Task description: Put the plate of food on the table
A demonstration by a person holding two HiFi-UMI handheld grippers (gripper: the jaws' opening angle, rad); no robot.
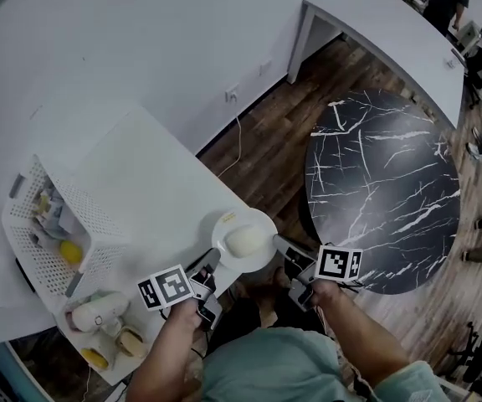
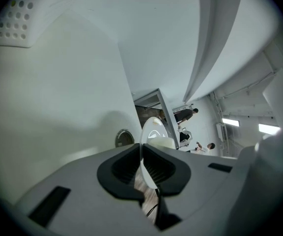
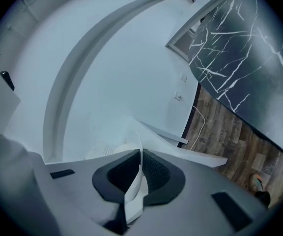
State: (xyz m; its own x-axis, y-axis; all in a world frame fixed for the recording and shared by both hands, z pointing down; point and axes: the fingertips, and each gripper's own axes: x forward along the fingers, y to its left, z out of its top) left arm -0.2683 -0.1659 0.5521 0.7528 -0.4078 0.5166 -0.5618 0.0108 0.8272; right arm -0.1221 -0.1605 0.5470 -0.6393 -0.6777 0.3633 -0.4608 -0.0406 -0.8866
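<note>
Head view: left tongs (image 1: 211,263) and right tongs (image 1: 279,244) pinch plate (image 1: 263,222); bun (image 1: 243,239) aboard.

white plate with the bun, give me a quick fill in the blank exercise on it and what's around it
The number of grippers shut on the rim of the round white plate carrying a pale bun is ____: the left gripper and the right gripper.
In the head view, the round marble-look table lies to the plate's ____.
That table is ____ with white veins.
Missing words: two; right; black
</note>
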